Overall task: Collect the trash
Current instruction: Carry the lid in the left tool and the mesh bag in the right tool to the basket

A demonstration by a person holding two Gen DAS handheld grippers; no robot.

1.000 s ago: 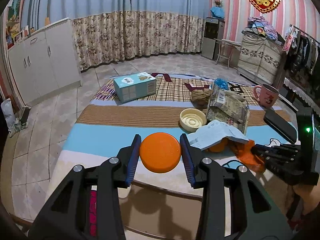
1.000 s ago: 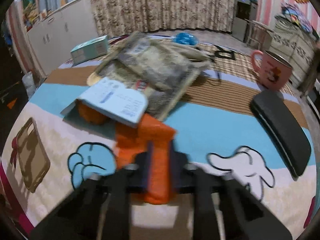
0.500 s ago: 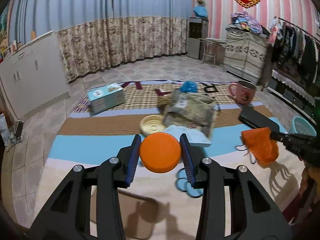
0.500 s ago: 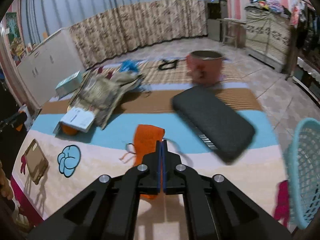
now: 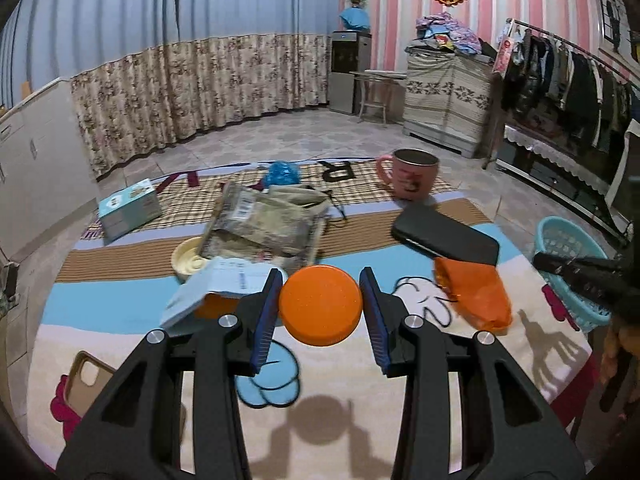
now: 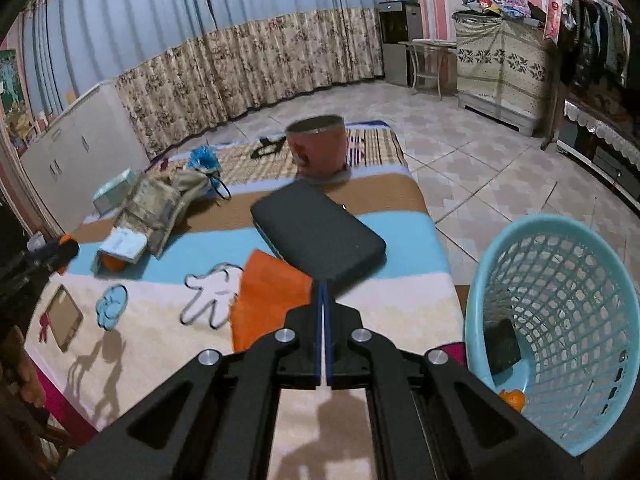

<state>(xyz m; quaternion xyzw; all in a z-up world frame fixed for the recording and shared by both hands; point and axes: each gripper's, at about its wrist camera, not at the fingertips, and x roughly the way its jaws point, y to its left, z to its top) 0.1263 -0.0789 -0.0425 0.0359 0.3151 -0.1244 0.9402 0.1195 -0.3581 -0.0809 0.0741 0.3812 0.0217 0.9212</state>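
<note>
Currently my left gripper is clamped on a round flat orange plastic lid, pads pressing both its edges. My right gripper is fully closed, pinching a thin crumpled orange plastic bag that dangles at my 10 o'clock over the cartoon-print blanket. Pale blue mesh plastic basket sits off the blanket edge at 3 o'clock, already holding a dark item and something orange. To do it well: get the bag fully over the rim before letting go since it's floppy, then bring the lid across, drop it flat
</note>
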